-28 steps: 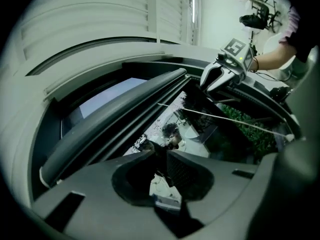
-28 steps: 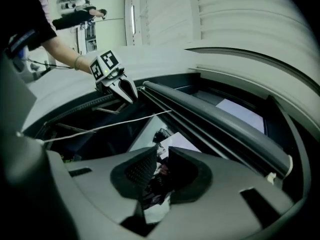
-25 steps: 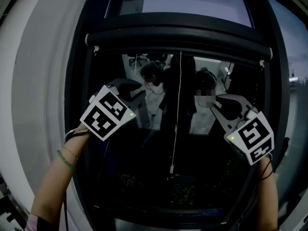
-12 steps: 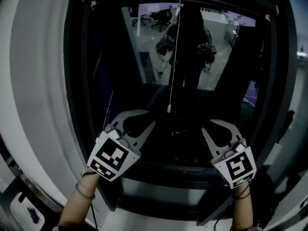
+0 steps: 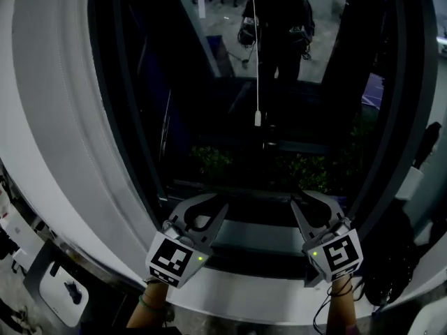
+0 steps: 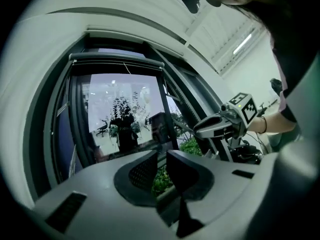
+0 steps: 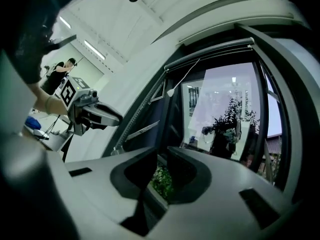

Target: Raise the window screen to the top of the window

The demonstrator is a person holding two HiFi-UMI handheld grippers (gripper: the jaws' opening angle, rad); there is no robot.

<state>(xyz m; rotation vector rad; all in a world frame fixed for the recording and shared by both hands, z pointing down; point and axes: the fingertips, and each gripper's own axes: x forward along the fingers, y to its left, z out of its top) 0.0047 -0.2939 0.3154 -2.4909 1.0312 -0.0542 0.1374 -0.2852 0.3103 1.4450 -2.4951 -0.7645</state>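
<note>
The window screen (image 6: 117,60) sits rolled into its dark bar at the window's top, high above my left gripper (image 5: 202,216). Its thin white pull cord (image 5: 255,61) hangs down the glass beyond both grippers.

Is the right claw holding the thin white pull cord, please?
No, the thin white pull cord hangs free above the right claw.

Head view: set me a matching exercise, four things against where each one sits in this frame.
Things:
1. left grey two-jaw gripper
2. right grey two-jaw gripper
3. thin white pull cord
4. green leafy plants

Places:
A. hanging down the view's middle
B. outside, behind the dark window glass
C. low left, above the white sill
D. low right, above the white sill

Pairs: 1-C, 2-D, 3-A, 4-B.
</note>
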